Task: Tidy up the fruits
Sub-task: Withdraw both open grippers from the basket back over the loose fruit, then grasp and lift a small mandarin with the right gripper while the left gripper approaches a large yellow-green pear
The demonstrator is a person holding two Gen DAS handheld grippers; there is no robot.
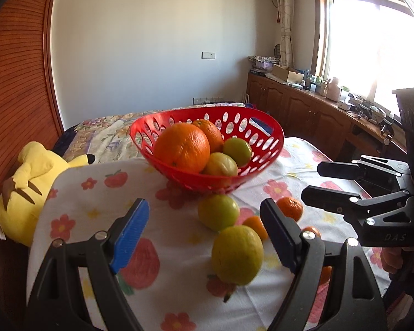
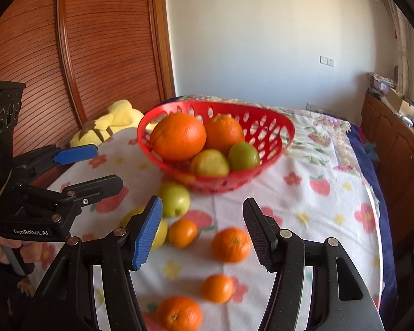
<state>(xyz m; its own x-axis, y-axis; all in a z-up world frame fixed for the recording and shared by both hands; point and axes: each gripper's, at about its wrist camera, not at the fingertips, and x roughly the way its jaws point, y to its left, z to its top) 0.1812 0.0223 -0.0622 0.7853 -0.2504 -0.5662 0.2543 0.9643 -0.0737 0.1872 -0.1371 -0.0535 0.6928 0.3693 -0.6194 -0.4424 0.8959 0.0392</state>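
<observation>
Here, the left gripper (image 1: 204, 234) stands released, its blue-padded fingers spread wide and holding nothing. A yellow-green fruit (image 1: 237, 253) lies on the cloth between them, nearer the right finger, which suggests this hand is lining up on it. The right gripper (image 2: 202, 231) is also unclenched and empty; its jaws have been widening but have nearly settled, with a small orange (image 2: 231, 245) lying in the gap on the cloth, probably its next pick.

All places below are given from the red basket (image 1: 270, 149), a perforated plastic bowl on the flowered tablecloth (image 1: 77, 201). Inside it sit two big oranges, the front one (image 1: 182, 147) the largest, and two greenish fruits, so part of the sorting looks done. Just in front of the basket, almost touching its base, rests a green fruit (image 1: 218, 211). Farther out in front lie the loose small oranges, spread apart, seemingly waiting to be gathered in. To the basket's left, off the table edge, sits a yellow plush toy (image 1: 33, 182). Both grippers tilt downward toward the loose fruit in front of the basket.
</observation>
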